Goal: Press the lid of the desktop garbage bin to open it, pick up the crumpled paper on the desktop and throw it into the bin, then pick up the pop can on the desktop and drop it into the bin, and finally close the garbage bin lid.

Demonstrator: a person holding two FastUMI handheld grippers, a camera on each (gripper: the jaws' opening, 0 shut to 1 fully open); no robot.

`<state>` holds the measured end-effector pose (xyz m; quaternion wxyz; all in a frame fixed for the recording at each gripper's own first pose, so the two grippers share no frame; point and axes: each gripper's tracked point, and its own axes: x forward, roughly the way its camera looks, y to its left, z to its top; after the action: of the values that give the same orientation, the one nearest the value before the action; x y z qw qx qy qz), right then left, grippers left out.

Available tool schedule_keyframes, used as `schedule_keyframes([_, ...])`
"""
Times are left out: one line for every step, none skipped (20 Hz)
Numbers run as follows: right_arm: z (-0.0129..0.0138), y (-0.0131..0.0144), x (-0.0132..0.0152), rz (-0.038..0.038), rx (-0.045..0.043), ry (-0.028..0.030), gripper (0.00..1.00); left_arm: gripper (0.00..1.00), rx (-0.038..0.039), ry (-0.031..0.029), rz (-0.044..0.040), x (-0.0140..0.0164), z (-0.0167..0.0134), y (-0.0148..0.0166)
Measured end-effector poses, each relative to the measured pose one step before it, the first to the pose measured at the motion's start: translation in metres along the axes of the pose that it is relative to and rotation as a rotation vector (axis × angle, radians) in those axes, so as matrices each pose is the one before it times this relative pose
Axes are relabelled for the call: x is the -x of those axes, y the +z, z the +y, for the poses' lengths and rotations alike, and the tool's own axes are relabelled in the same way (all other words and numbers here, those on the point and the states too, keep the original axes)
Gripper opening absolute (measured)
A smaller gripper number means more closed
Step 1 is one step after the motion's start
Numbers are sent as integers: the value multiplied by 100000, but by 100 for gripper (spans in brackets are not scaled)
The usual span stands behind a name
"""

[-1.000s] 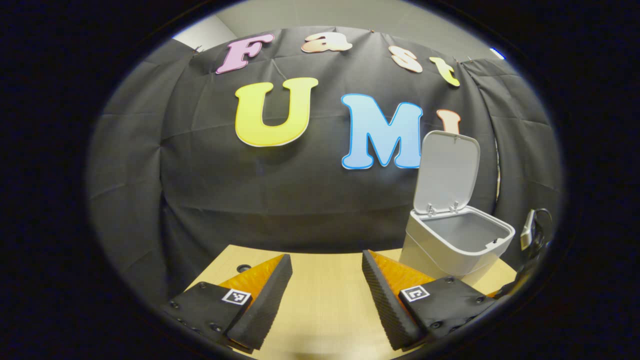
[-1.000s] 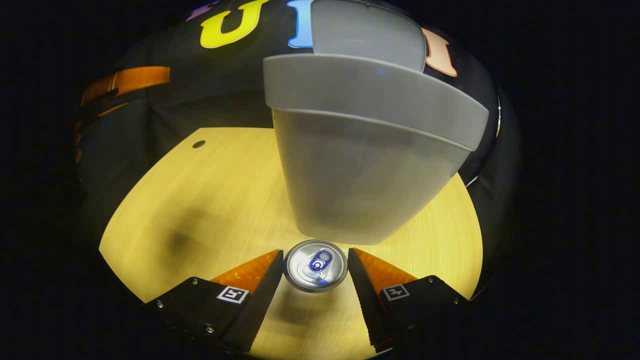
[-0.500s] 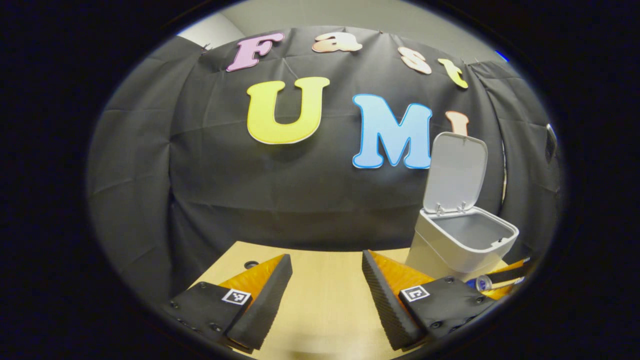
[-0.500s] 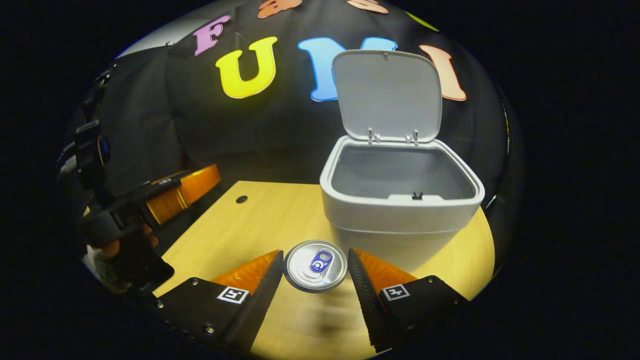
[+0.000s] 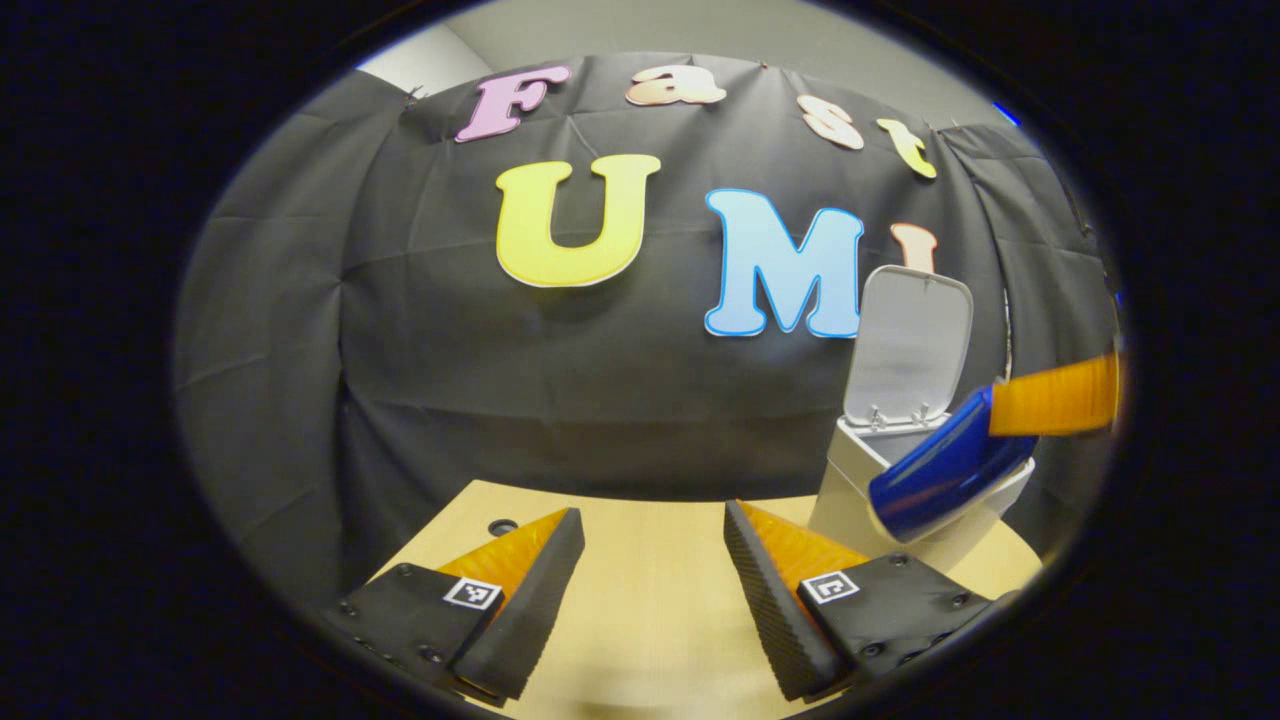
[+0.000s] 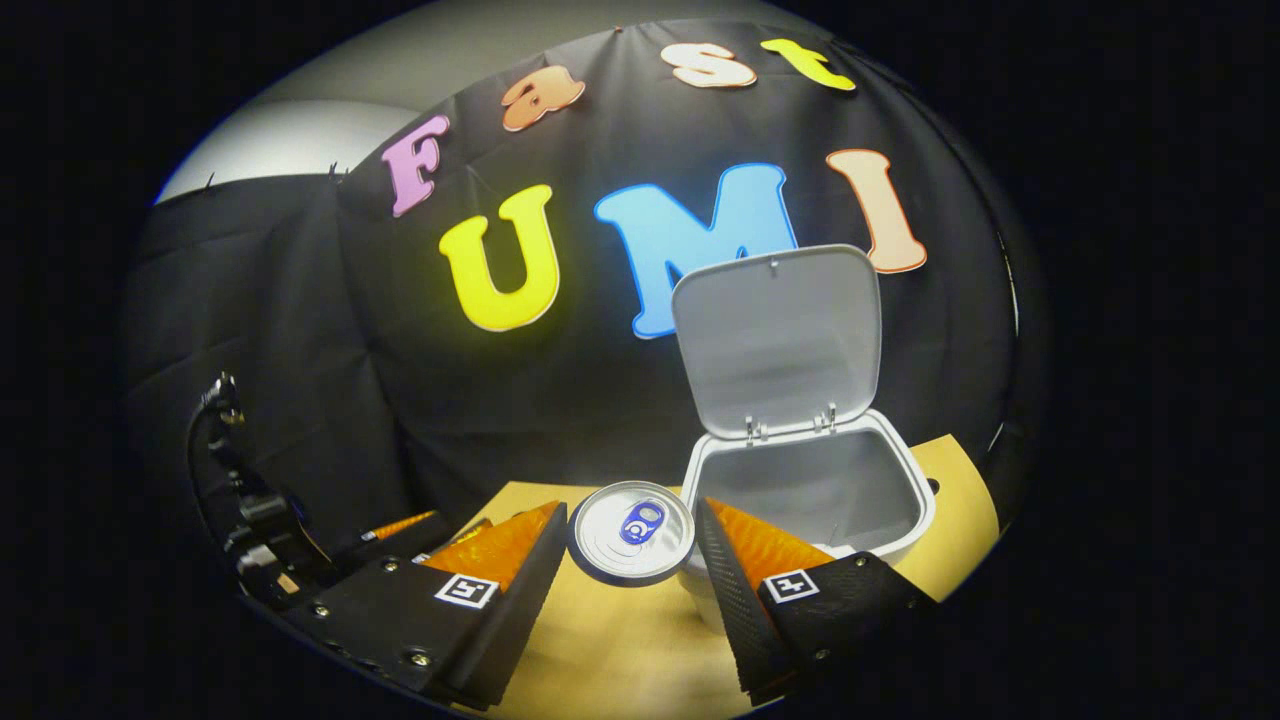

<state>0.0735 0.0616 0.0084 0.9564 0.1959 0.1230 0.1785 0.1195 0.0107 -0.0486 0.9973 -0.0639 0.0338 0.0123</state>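
My right gripper (image 6: 632, 540) is shut on the pop can (image 6: 631, 531), whose silver top with a blue tab faces the camera. The can hangs in the air just left of the white bin (image 6: 900, 480), which stands with its lid (image 6: 778, 340) raised upright. In the left gripper view the blue can (image 5: 945, 465) is tilted in front of the bin (image 5: 850, 475), held by the other gripper's finger (image 5: 1055, 395); the bin's lid (image 5: 908, 340) stands open. My left gripper (image 5: 655, 580) is open above the wooden table (image 5: 650, 610) with nothing between its fingers.
The table (image 6: 620, 650) has a small round hole (image 5: 503, 527) near its back left corner. Black cloth closes off the back and sides. The other gripper (image 6: 400, 535) and a cable show low at the left of the right gripper view.
My right gripper has lifted the can off the table, from below the bin's rim to beside its opening. The left gripper has hardly moved.
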Motion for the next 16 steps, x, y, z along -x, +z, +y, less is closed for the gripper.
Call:
schedule_keyframes([-349, 647, -21, -1647, -2220, -718, 81, 93, 68, -97, 158, -121, -77, -131])
schedule_keyframes([-729, 649, 23, -1845, -1095, -2304, 81, 93, 102, 35, 62, -86, -56, -3])
schedule_keyframes([-840, 482, 112, -1121, -405, -1997, 81, 93, 217, -70, 86, -37, -93, -159])
schedule_keyframes([-1132, 385, -23, -1285, -7, -3338, 81, 93, 272, -119, 215, -46, 1, -100])
schedule_keyframes([-991, 27, 128, -419, 562, -2589, 81, 93, 81, 58, 285, -87, -33, -115])
schedule_keyframes([-886, 9, 141, 63, 679, -2441, 81, 93, 209, 23, 159, -143, -70, -123])
schedule_keyframes([-761, -148, 142, 120, 725, -2119, 81, 93, 329, -60, 201, -109, 11, -149])
schedule_keyframes([-501, 5, 64, -178, 389, -1543, 81, 93, 283, -81, 247, -30, -71, -154])
schedule_keyframes([-556, -41, 0, -70, -188, -1537, 81, 93, 225, -247, 335, -110, -147, -139])
schedule_keyframes([-203, -257, 18, 191, -522, -574, 81, 93, 73, -198, 191, -120, -84, -84])
schedule_keyframes([-131, -183, -11, 319, -656, -574, 81, 93, 14, -268, 190, -29, -135, -96])
schedule_keyframes([-150, -117, 22, 327, -621, -265, 81, 94, -120, -238, 99, -92, -102, -82])
schedule_keyframes([-71, -193, -36, 271, -734, -247, 81, 93, -231, -195, 78, -45, -88, -31])
schedule_keyframes([26, -232, 3, 379, -730, -106, 81, 94, -276, -172, 65, 19, -68, -13])
schedule_keyframes([-62, -182, -84, 470, -602, -211, 81, 93, -214, -60, 12, 11, -13, -77])
schedule_keyframes([14, -88, -43, 363, -675, -52, 82, 93, -38, 21, 127, 25, 14, -83])
